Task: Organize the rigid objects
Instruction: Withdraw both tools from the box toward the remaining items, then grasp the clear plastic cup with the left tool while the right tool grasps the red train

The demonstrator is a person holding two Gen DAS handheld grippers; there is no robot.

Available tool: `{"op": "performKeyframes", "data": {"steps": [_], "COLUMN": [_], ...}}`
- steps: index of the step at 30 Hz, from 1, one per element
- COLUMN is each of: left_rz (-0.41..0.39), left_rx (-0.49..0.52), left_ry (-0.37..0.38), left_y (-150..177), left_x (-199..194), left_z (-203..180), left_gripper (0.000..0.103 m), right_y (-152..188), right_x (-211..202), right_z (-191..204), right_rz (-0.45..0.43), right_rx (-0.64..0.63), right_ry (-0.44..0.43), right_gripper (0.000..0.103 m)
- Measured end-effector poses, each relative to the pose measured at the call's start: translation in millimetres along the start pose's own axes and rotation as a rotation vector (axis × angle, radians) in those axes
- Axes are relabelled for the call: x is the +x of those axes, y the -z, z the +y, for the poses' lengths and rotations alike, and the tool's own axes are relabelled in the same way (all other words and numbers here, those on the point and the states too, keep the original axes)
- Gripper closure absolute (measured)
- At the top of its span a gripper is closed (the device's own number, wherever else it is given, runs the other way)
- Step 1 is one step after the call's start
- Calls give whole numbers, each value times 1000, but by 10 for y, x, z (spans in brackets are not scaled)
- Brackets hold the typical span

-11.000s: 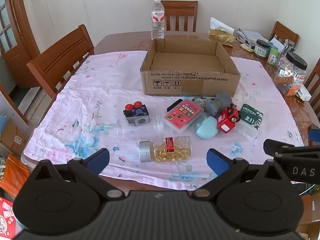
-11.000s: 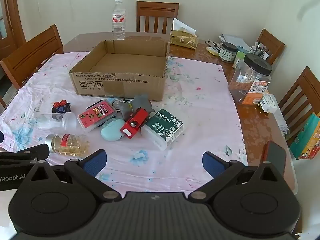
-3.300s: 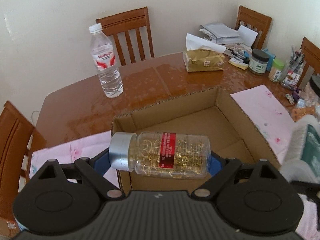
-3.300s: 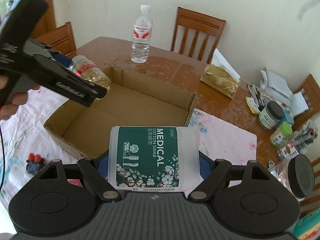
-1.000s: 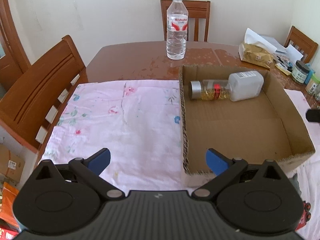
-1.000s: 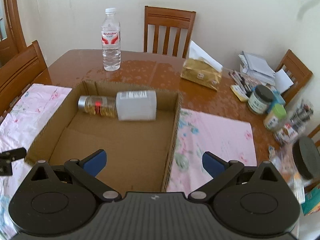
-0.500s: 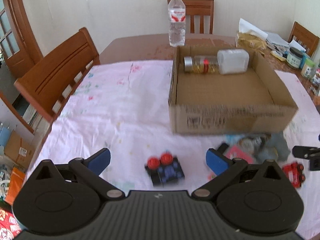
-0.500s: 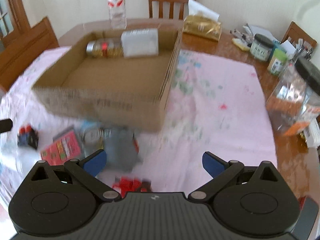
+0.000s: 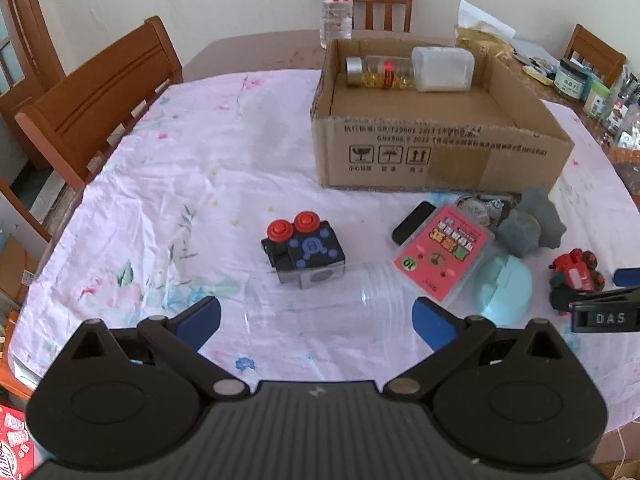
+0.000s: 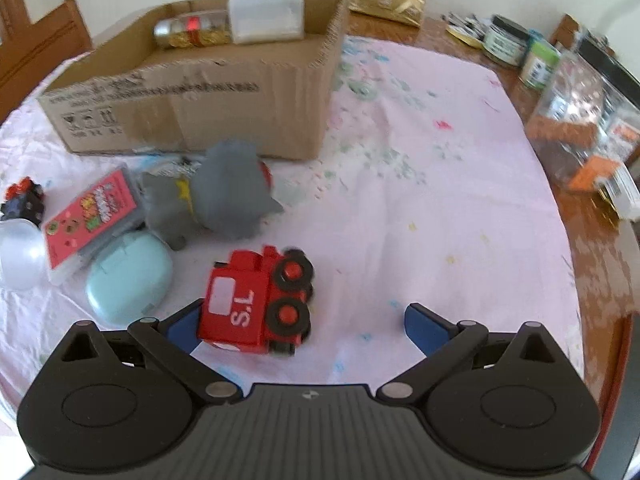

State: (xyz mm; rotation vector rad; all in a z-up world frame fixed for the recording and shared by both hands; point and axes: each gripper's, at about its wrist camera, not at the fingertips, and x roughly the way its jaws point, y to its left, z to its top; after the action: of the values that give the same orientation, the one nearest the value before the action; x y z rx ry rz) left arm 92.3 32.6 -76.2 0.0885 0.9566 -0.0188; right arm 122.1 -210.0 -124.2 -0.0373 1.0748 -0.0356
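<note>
The cardboard box (image 9: 440,160) holds a capsule bottle (image 9: 380,72) and a white cotton swab box (image 9: 442,69) along its far wall. My left gripper (image 9: 316,316) is open, with a clear plastic jar (image 9: 332,308) lying between its fingertips. A black toy with red buttons (image 9: 304,248) lies just beyond it. My right gripper (image 10: 302,322) is open over the cloth, and a red toy truck (image 10: 260,304) lies beside its left finger. A pink card case (image 10: 92,208), a mint case (image 10: 128,276) and a grey plush (image 10: 216,192) lie left of it.
A water bottle (image 9: 336,4) stands behind the box. Jars and clutter (image 10: 580,92) crowd the table's right side. Wooden chairs (image 9: 104,92) stand at the left and back. A black bar (image 9: 412,222) lies by the pink case.
Both grippers have drawn back from the box and dropped low towards the loose objects. The left one now frames the clear jar and the right one is beside the red truck.
</note>
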Motion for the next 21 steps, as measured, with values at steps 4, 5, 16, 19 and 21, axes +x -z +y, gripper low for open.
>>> {"op": "performKeyframes", "data": {"steps": [4,5,16,19,21], "left_rz": [12,15,26,22,28], "left_rx": [1,3,15,0,-4], "left_ry": [22,28,37,41,42], "left_y": [31,34,-8,-23,-30], "left_x": [58,73,208,251,290], "left_z": [23,24,21,27,27], "left_gripper": [2,2,2,2,2], "right_y": [76,90,198,190,191], "right_x": [-33,-43,-77,-71,-70], "right_z": [-106,-135,-437,-417,-413], "right_rz": [4,6,12,12,11], "right_rx": [18,24,125,126,127], "right_ry": [19,26,72,70,69], "right_gripper": [0,0,0,0,0]}}
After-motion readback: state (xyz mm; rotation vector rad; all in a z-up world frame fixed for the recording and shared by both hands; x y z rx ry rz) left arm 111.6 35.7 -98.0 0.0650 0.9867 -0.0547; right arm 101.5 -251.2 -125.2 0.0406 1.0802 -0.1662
